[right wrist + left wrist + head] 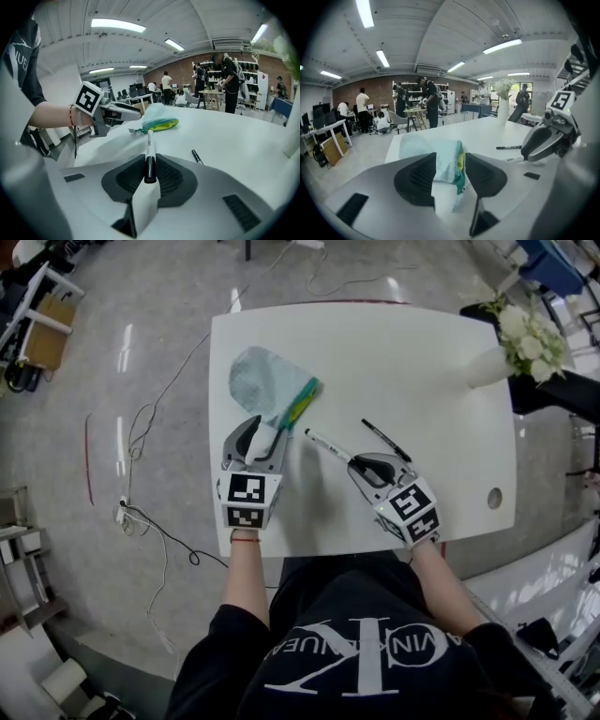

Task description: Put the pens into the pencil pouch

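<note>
A light blue pencil pouch [265, 381] lies at the back left of the white table [422, 352], its green and yellow opening [302, 401] facing right. My left gripper [265, 434] is open, and the pouch's near end [440, 161] sits between its fingers. My right gripper [359, 463] is shut on a white pen with a black cap [149, 145], which points toward the pouch opening [159, 124]. In the head view that white pen [323, 442] sticks out to the upper left. A black pen [385, 440] lies loose on the table just beyond the right gripper.
A white vase with white flowers [514, 341] stands at the table's far right corner. A round hole [494, 497] is in the tabletop near the right edge. Cables [150, 512] trail over the floor to the left. People and desks fill the room's far side.
</note>
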